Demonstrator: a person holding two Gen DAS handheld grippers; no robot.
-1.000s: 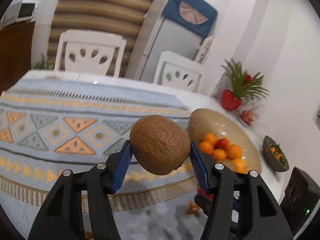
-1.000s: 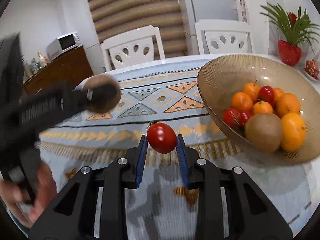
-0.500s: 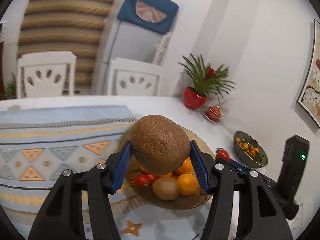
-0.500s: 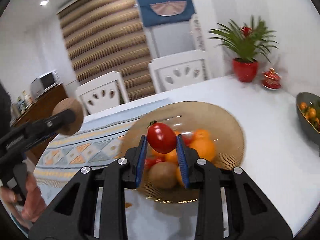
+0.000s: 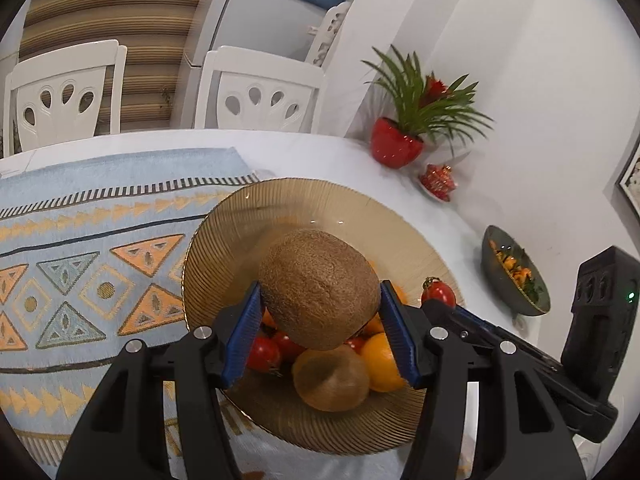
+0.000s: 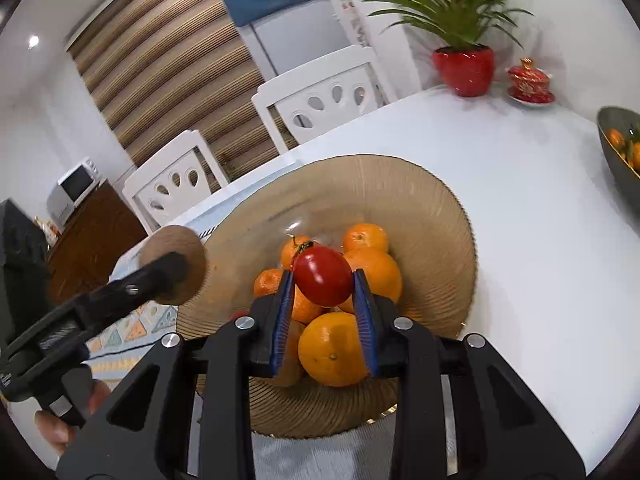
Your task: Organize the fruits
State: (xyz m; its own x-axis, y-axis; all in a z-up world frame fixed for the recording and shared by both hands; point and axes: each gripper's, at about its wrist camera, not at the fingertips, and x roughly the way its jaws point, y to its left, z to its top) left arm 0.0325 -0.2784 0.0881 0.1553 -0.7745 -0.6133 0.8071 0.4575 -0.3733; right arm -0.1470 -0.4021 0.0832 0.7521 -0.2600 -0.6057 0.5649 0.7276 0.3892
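Note:
My left gripper [image 5: 320,320] is shut on a brown kiwi [image 5: 320,288] and holds it above the ribbed amber glass bowl [image 5: 240,220]. The bowl holds oranges [image 5: 382,360], red tomatoes [image 5: 262,354] and another kiwi [image 5: 330,376]. My right gripper [image 6: 323,300] is shut on a red tomato [image 6: 323,276] above the same bowl [image 6: 440,240], over its oranges [image 6: 332,354]. The left gripper and its kiwi [image 6: 176,264] show at the left of the right wrist view. The right gripper's tomato [image 5: 439,292] shows at the bowl's right rim in the left wrist view.
A patterned blue and orange runner [image 5: 80,240] lies left of the bowl on the white table [image 6: 540,200]. A dark bowl of small fruit [image 5: 514,276] stands at the right. A red potted plant [image 5: 400,140] and a red lidded dish [image 5: 436,180] stand at the back. White chairs [image 5: 256,96] line the far edge.
Both grippers have moved right and forward from over the runner to above the amber bowl, each still holding its fruit.

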